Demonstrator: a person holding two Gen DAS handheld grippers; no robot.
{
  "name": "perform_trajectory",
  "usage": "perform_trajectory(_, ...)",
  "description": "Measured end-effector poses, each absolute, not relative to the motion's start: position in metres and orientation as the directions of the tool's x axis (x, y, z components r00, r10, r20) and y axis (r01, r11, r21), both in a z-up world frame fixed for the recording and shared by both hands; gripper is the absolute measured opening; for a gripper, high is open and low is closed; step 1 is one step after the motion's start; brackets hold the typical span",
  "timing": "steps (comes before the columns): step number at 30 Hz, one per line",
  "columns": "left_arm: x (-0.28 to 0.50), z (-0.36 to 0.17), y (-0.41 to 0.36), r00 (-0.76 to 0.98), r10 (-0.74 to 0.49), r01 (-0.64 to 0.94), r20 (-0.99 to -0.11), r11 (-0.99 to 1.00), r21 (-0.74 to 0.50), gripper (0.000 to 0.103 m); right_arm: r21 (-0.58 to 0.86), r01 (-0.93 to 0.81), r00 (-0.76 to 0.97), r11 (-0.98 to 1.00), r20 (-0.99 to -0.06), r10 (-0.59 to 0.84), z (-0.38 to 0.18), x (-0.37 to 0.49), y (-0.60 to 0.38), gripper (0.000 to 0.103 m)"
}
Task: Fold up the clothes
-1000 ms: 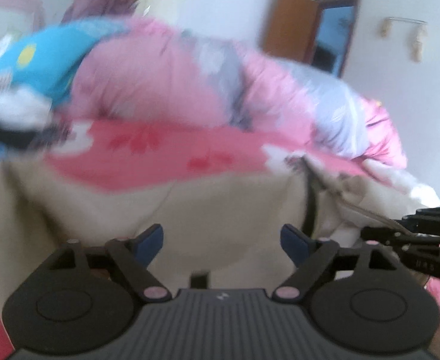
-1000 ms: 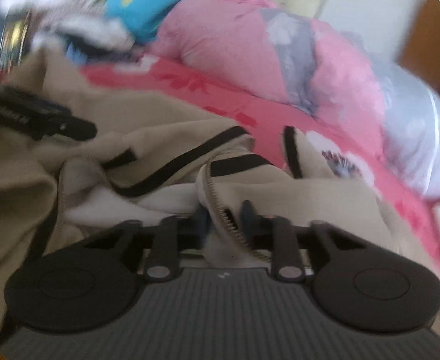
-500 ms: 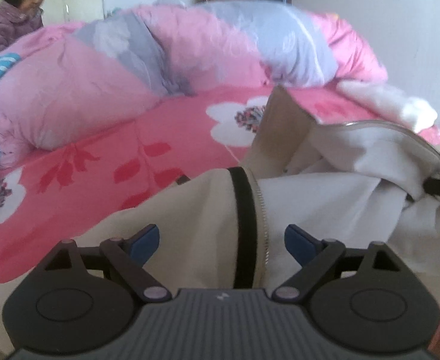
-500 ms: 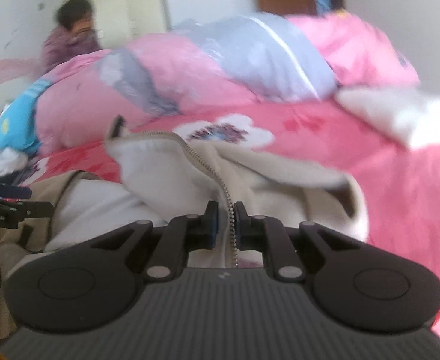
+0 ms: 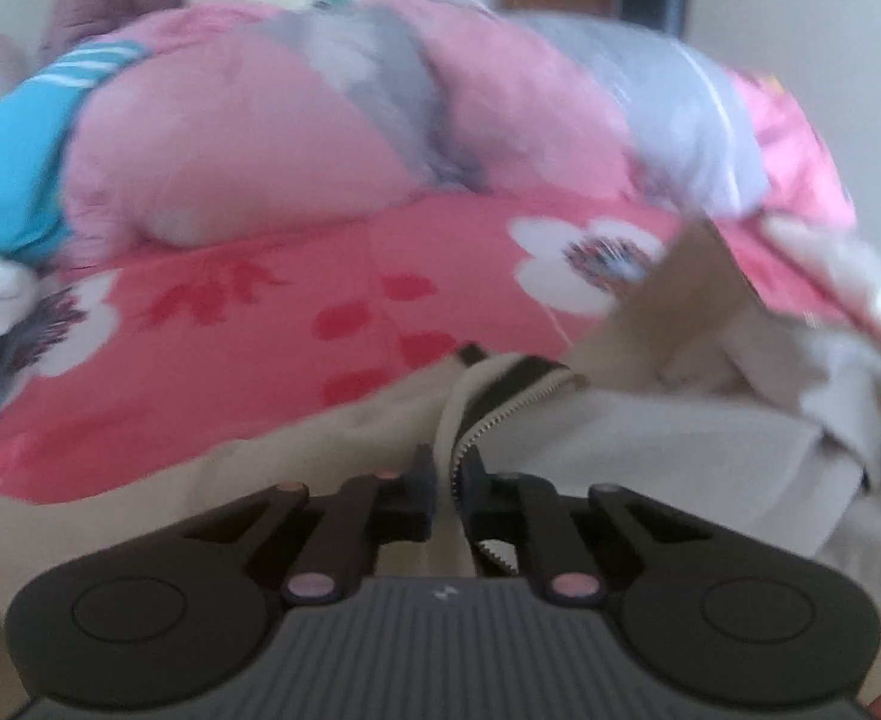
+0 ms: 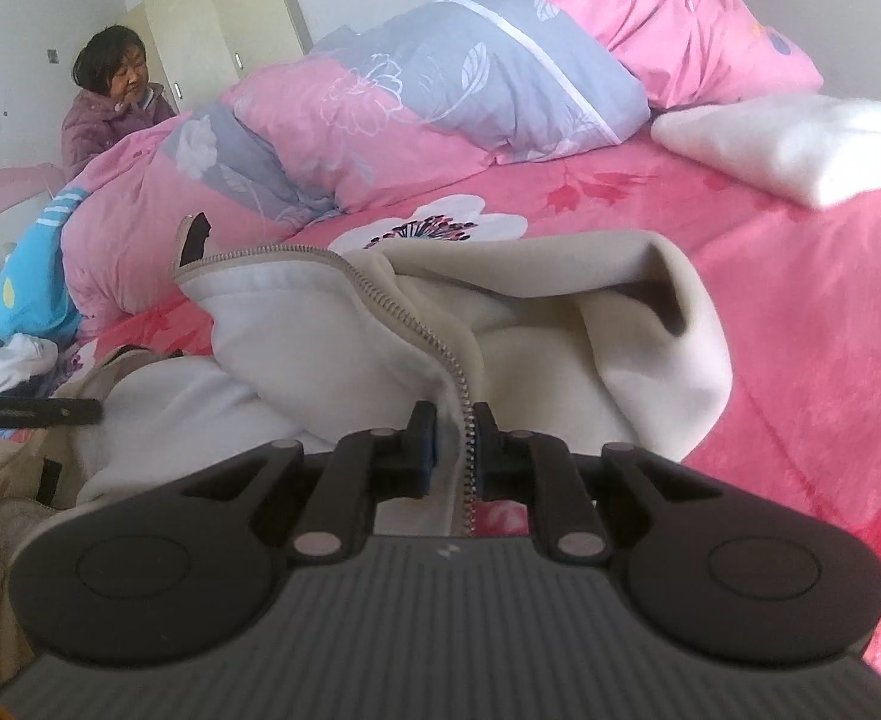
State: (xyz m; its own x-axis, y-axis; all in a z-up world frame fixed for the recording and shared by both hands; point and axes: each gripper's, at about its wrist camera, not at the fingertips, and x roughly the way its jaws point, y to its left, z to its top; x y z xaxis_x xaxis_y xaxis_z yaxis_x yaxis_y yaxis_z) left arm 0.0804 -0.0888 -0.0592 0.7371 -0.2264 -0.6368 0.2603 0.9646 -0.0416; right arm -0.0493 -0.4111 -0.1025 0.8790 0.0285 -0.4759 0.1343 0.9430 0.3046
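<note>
Jaws of the left gripper point(image 5: 449, 483), standing wide over the cloth half a second ago, have snapped together on the zipper edge of the beige jacket point(image 6: 332, 348); the toothed tape runs up between the pads. The right gripper point(image 6: 454, 441) was already pinched on the other zipper edge and stays so, its jaws narrow with the fabric and zipper teeth between them. With both front edges now held, the jacket is probably ready to be lifted, spread or drawn flat for the first fold; no fold is made yet.

The jacket lies rumpled on the near part of the bed point(image 6: 800, 312), the hood bulging to the right of the right gripper. It is soft fleece: tan outside, paler and fluffy inside, with black trim and a metal-toothed zipper. The bed's sheet is smooth pink with red leaves and white flowers. A puffy pink and grey quilt point(image 6: 416, 96) is heaped along the far side, and a folded white cloth point(image 6: 788, 144) sits far right. A person point(image 6: 110, 114) sits far left.
</note>
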Motion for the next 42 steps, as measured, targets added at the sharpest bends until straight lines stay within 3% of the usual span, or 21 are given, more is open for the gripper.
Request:
perform_trajectory(7,0.048,-0.027,0.003,0.824,-0.124,0.055,-0.553,0.989,-0.141,0.008,0.303,0.14,0.876,0.943,-0.481,0.025,-0.102,-0.052,-0.41,0.011)
perform_trajectory(12,0.035,-0.043,0.071,0.782,-0.073,-0.095,-0.619,0.968,-0.234,0.009,0.303,0.148,0.873,0.941,-0.488,0.019,-0.102,-0.051,-0.409,0.012)
perform_trajectory(18,0.031,-0.079,0.093,0.721,-0.107,-0.106,-0.685,0.959,-0.262,0.022,0.294,0.163,0.861,0.942,-0.509,0.01,-0.103,-0.05,-0.407,0.013)
perform_trajectory(20,0.029,-0.077,0.092,0.734,-0.127,-0.076,-0.668,0.961,-0.266,0.038,0.297,0.174,0.853,0.939,-0.521,0.007,-0.102,-0.049,-0.407,0.015)
perform_trajectory(22,0.029,-0.074,0.091,0.744,-0.157,-0.04,-0.649,0.96,-0.278,0.066,0.311,0.188,0.845,0.932,-0.534,0.007,-0.1,-0.05,-0.408,0.023)
perform_trajectory(27,0.016,-0.059,0.099,0.79,-0.212,0.039,-0.575,0.954,-0.299,0.082,0.323,0.181,0.856,0.929,-0.517,0.013,-0.082,-0.064,-0.416,0.046)
perform_trajectory(32,0.027,-0.044,0.105,0.807,-0.299,0.114,-0.51,0.925,-0.362,0.088,0.308,0.128,0.884,0.943,-0.467,0.033,-0.051,-0.074,-0.419,0.061)
perform_trajectory(36,0.059,-0.043,0.09,0.778,-0.334,0.191,-0.532,0.933,-0.306,0.09,0.348,0.006,0.888,0.938,-0.432,0.155,-0.026,-0.054,-0.412,0.081)
perform_trajectory(38,0.077,-0.046,0.081,0.751,-0.351,0.225,-0.56,0.932,-0.284,0.09,0.354,-0.073,0.878,0.932,-0.421,0.228,-0.014,-0.032,-0.401,0.083)
perform_trajectory(40,0.096,-0.052,0.071,0.718,-0.361,0.249,-0.595,0.931,-0.265,0.086,0.355,-0.137,0.857,0.925,-0.425,0.29,-0.005,-0.008,-0.391,0.086)
perform_trajectory(42,0.113,-0.059,0.062,0.686,-0.354,0.272,-0.636,0.935,-0.227,0.075,0.35,-0.174,0.831,0.921,-0.449,0.328,0.0,0.021,-0.38,0.09)
